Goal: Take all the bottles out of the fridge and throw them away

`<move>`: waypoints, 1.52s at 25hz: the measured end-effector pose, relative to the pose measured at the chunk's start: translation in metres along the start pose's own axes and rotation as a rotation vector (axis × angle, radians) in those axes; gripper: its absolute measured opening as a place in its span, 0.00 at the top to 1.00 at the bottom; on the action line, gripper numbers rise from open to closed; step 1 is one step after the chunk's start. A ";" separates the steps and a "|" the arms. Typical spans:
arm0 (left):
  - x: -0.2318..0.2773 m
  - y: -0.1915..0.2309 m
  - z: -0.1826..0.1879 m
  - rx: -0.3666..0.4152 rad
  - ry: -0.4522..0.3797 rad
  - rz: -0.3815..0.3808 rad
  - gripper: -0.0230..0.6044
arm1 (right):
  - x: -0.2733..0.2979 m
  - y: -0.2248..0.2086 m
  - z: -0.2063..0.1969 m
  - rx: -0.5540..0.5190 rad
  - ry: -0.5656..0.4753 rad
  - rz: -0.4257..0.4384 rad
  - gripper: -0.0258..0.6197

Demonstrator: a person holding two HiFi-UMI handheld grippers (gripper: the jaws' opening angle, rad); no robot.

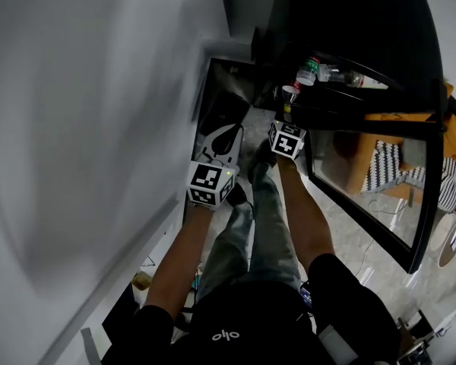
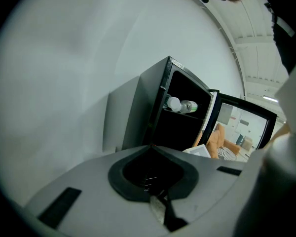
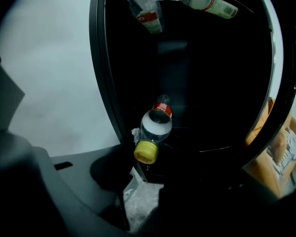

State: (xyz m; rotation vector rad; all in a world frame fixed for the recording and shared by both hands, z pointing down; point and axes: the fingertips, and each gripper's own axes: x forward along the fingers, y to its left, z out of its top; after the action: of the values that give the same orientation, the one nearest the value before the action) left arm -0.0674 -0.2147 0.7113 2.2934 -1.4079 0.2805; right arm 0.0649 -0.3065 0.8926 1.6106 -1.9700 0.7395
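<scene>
Bottle point(image 3: 156, 125) lies cap-first between the parted jaws of the right claw point(image 3: 147, 158) — left claw point(image 2: 151, 148) closed, empty.

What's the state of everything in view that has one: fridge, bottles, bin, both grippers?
Fridge: door open.
Upper-shelf bottles: inside, lying down.
Yellow-capped bottle: capped, low at the fridge opening, cap pointing outward, not gripped.
Bin lid: in place, hole uncovered.
Left gripper: fingers shut, empty.
Right gripper: fingers apart, nothing between them.
</scene>
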 end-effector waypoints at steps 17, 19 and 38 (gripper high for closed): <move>-0.067 -0.084 0.094 0.070 -0.099 -0.114 0.96 | -0.202 -0.028 0.069 -0.017 -0.084 0.004 0.73; -0.081 -0.092 0.103 0.065 -0.114 -0.119 0.96 | -0.227 -0.024 0.075 -0.015 -0.087 0.018 0.73; -0.185 -0.075 0.127 0.058 -0.210 -0.009 0.96 | -0.335 0.044 0.130 -0.126 -0.169 0.159 0.74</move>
State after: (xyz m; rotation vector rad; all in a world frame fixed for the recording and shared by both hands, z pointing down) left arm -0.0938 -0.0967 0.5079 2.4341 -1.5067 0.0803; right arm 0.0799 -0.1468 0.5680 1.4979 -2.2386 0.5400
